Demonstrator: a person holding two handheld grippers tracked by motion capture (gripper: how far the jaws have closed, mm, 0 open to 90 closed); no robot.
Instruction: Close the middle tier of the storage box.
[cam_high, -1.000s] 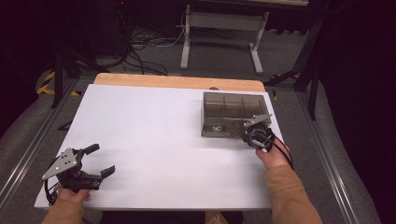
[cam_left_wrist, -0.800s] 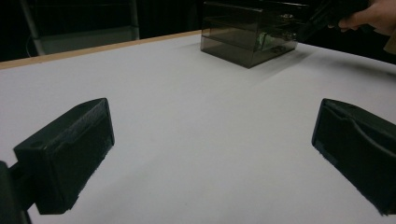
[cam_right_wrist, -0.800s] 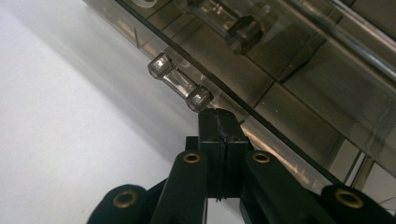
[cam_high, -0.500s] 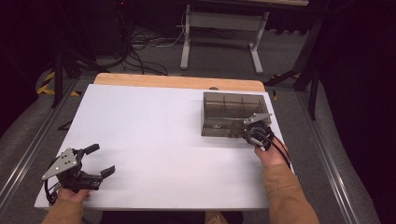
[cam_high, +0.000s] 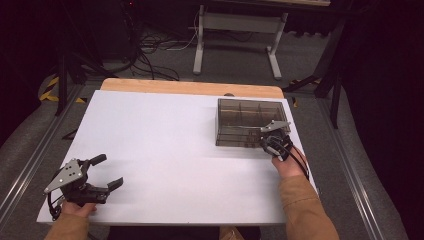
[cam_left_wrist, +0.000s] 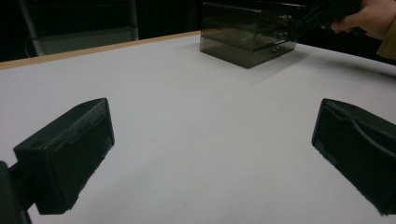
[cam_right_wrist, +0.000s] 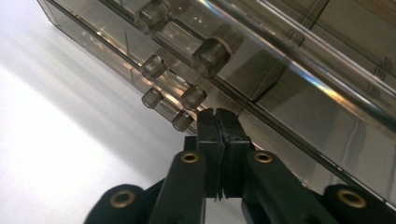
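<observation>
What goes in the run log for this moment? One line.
right tool: shut, at smoky drawer box front, beside a knob | left tool: open, nothing between, over white table

table: white top (cam_high: 165, 145), wood strip along its far edge (cam_high: 192, 87) | white metal stand (cam_high: 237, 30) on floor beyond table | black cables (cam_high: 150, 55) beyond table's far-left corner | yellow-black tape (cam_high: 50, 89) left of table
</observation>
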